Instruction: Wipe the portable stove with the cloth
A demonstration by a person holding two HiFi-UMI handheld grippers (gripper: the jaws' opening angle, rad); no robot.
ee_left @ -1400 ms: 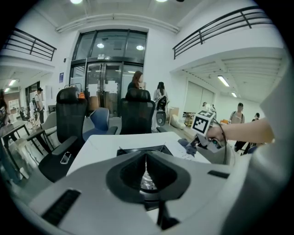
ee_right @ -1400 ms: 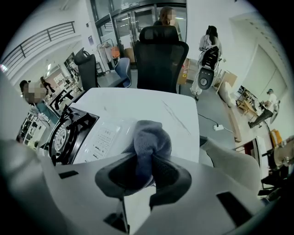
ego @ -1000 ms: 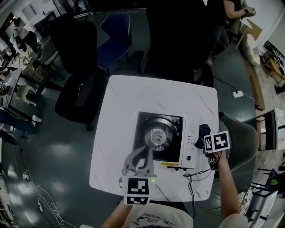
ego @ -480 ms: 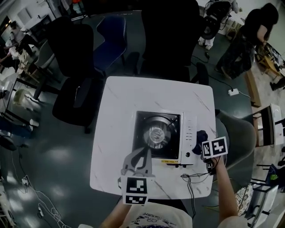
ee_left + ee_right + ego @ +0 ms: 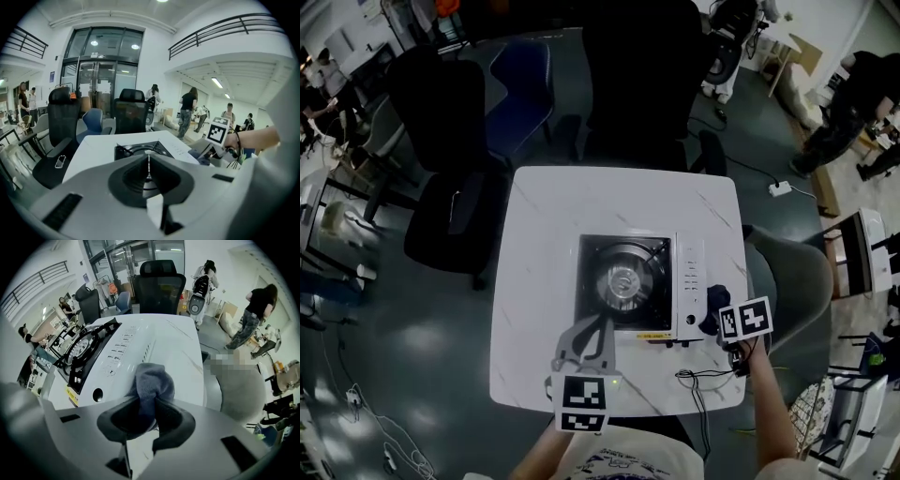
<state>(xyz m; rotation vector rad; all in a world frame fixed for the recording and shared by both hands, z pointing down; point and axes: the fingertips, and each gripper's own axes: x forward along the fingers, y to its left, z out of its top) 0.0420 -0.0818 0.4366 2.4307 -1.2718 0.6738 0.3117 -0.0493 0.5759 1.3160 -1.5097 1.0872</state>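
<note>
A dark grey bunched cloth (image 5: 152,380) is clamped by the right gripper (image 5: 146,401) at the right edge of the white portable stove (image 5: 123,350). The left gripper (image 5: 148,163) is closed, with nothing held.

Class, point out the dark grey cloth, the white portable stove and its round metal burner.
dark grey cloth (image 5: 151,380), right gripper view, bunched top.
white portable stove (image 5: 690,277), head view, white control panel.
round metal burner (image 5: 625,279), head view, centre.

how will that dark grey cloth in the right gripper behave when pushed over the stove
Probably floppy: the dark grey cloth bulges and folds beyond the right gripper. Likely light, so it may bunch when dragged over the smooth white portable stove.
</note>
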